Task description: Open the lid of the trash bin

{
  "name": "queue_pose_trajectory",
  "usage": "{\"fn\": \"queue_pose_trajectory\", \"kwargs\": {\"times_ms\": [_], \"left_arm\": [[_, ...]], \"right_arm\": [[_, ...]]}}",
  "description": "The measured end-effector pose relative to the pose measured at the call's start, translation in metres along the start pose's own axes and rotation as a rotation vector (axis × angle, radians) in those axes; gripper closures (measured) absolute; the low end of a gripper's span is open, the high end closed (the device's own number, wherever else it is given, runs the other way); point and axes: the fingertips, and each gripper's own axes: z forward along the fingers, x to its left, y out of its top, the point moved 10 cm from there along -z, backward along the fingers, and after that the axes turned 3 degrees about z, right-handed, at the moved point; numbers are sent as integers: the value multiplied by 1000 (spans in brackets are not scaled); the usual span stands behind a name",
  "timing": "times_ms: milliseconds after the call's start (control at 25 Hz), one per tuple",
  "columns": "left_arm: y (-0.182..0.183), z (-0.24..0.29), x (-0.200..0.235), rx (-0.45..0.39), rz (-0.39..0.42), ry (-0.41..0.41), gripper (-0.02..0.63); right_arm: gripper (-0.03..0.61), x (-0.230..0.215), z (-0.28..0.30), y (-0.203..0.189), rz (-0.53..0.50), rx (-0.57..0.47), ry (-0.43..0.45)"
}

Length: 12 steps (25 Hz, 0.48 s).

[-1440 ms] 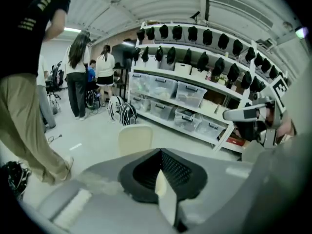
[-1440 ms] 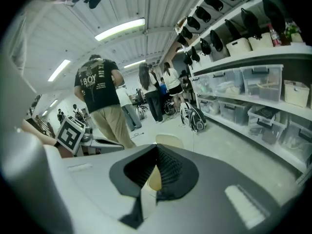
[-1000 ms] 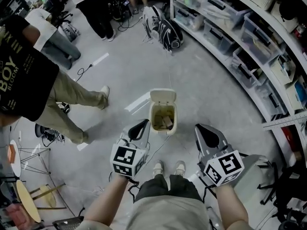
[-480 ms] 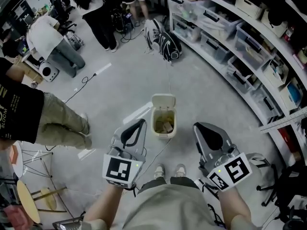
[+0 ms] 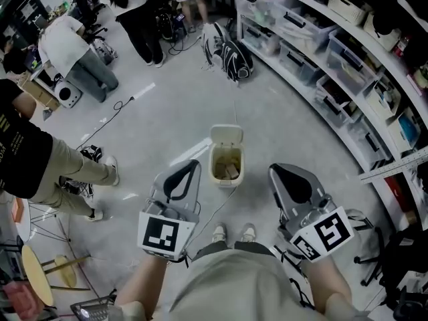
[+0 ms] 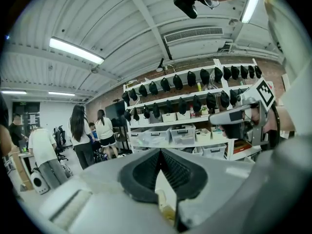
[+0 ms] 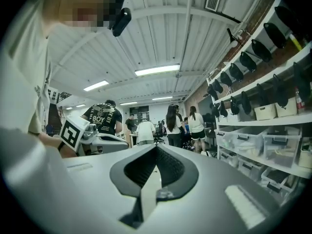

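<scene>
My left tongs (image 5: 190, 165) are closed, the ribbed pads meeting at the tips with nothing between them. My right tongs (image 5: 278, 173) are closed and empty too. Both are held up in front of my waist, tips pointing forward, well apart from each other, with my shoes (image 5: 231, 233) below and between them.

At the far left stands a person (image 5: 37, 156) in a black shirt and khaki trousers, near my left tongs' side. A thin cable (image 5: 100, 127) trails over the floor (image 5: 167, 112) beyond that person. The grey floor between the person and the bin is bare, and so is the stretch past the bin up to a backpack (image 5: 231, 49) lying on the ground.

The bin (image 5: 215, 174) sits on the floor straight ahead of my shoes, between the two tongs' tips and just beyond them, a little nearer the left tip. It is small, cream, and rectangular. Its lid (image 5: 226, 136) is already up, standing at the far edge with its pale underside facing me. The mouth is open and brownish scraps (image 5: 231, 170) lie inside.

To the right, curved shelves (image 5: 348, 102) of clear crates (image 5: 304, 62) edge the floor, leaving a bare lane beside the bin.
</scene>
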Motion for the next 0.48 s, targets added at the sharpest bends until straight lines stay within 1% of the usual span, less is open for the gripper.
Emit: {"fn": "queue_pose_trajectory", "kwargs": {"times_ms": [200,480], "left_arm": [[9,-1,-4,-11,17,21,612],[13,2,-8,-12,14,36,612]], "right_arm": [[576,-4,-2,3,-3,8,12],[575,-11,-4,10,-13,0,29]]}}
